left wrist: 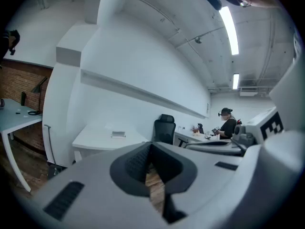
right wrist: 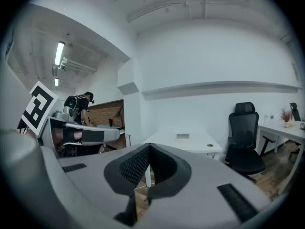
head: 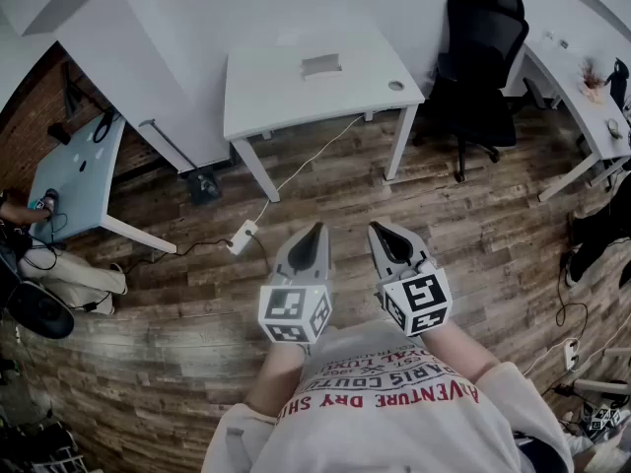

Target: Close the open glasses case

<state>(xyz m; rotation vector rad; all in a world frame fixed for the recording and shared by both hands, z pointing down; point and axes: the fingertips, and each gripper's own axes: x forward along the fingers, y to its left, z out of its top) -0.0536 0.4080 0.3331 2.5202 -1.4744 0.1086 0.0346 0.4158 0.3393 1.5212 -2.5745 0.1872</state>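
Note:
A small grey flat box, likely the glasses case, lies on the white table well ahead of me; whether its lid is open cannot be told at this distance. It also shows as a small box in the left gripper view and as a small box in the right gripper view. My left gripper and right gripper are held side by side over the wooden floor, far short of the table. Both point toward it with jaw tips together and nothing between them, as the left gripper and right gripper show close up.
A black office chair stands right of the table, with another white desk beyond it. A pale blue desk is at the left. A power strip and cable lie on the floor. A person stands in the distance.

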